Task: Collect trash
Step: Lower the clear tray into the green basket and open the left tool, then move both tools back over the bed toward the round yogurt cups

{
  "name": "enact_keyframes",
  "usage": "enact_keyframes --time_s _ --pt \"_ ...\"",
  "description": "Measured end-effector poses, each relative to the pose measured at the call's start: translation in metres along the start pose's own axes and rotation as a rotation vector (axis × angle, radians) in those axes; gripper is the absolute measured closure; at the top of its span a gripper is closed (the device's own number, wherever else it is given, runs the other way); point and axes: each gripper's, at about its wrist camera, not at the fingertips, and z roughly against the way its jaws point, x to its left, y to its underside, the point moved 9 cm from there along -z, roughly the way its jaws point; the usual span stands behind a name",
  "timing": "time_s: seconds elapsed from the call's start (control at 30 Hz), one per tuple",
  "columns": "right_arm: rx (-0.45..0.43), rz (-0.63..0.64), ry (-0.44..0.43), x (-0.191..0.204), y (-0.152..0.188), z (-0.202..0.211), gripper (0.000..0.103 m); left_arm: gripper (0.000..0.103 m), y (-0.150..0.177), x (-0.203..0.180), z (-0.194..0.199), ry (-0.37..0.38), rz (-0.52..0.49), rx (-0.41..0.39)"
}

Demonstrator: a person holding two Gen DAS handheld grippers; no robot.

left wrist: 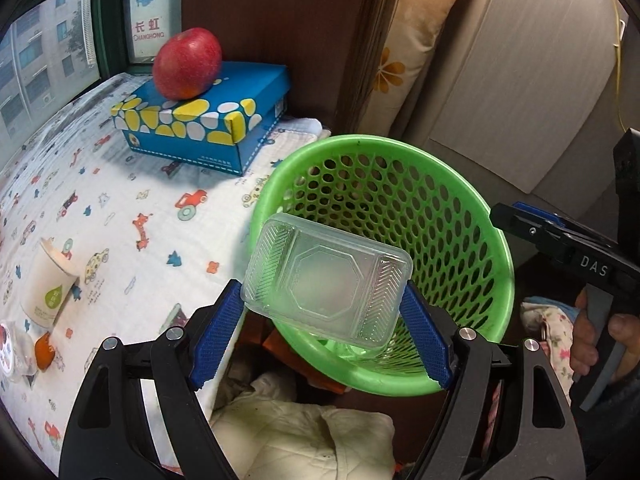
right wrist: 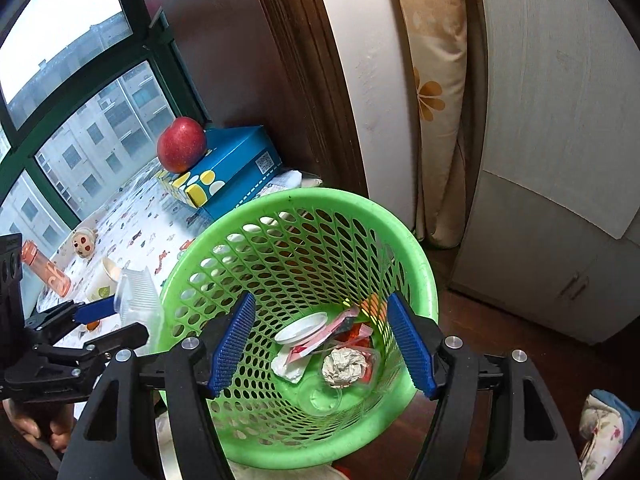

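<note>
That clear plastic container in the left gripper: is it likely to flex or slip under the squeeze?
The clear plastic container looks thin-walled and empty, so probably light and apt to flex. The left gripper clamps its ribbed ends on textured pads, so slipping seems unlikely. Released here, it would likely drop into the green basket.

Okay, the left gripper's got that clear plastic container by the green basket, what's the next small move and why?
Probably carry the clear plastic container a little further over the green basket, then open the left gripper. In the right wrist view it sits at the basket's rim, outside, and the trash lies at the bottom.
</note>
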Motion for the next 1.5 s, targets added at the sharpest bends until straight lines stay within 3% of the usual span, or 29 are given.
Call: enact_keyframes --time_s 0.33,0.43,0.53,0.73,1.03,1.5 --pt "-0.003 -0.029 -0.003 -0.012 0.005 0.003 0.035 0.024 0.003 -0.023 -0.025 0.061 -0.002 0.047" --pt "-0.003 -0.036 -0.006 -0.014 0.005 0.004 0.035 0.016 0.004 -0.027 -0.027 0.082 0.006 0.053" --pt "-0.004 -0.039 -0.007 -0.013 0.006 0.005 0.035 0.016 0.004 -0.028 -0.027 0.098 0.012 0.049" --pt "-0.005 -0.031 -0.025 -0.003 0.006 0.006 0.035 0.015 0.008 -0.011 -0.016 0.073 0.046 0.038" --pt "0.014 0.021 -0.085 0.041 0.009 -0.003 0.034 0.015 0.020 0.053 0.016 -0.061 0.113 -0.003" --pt "0.054 0.136 -0.191 0.133 0.011 -0.024 0.034 0.015 0.063 0.212 0.075 -0.313 0.386 -0.061"
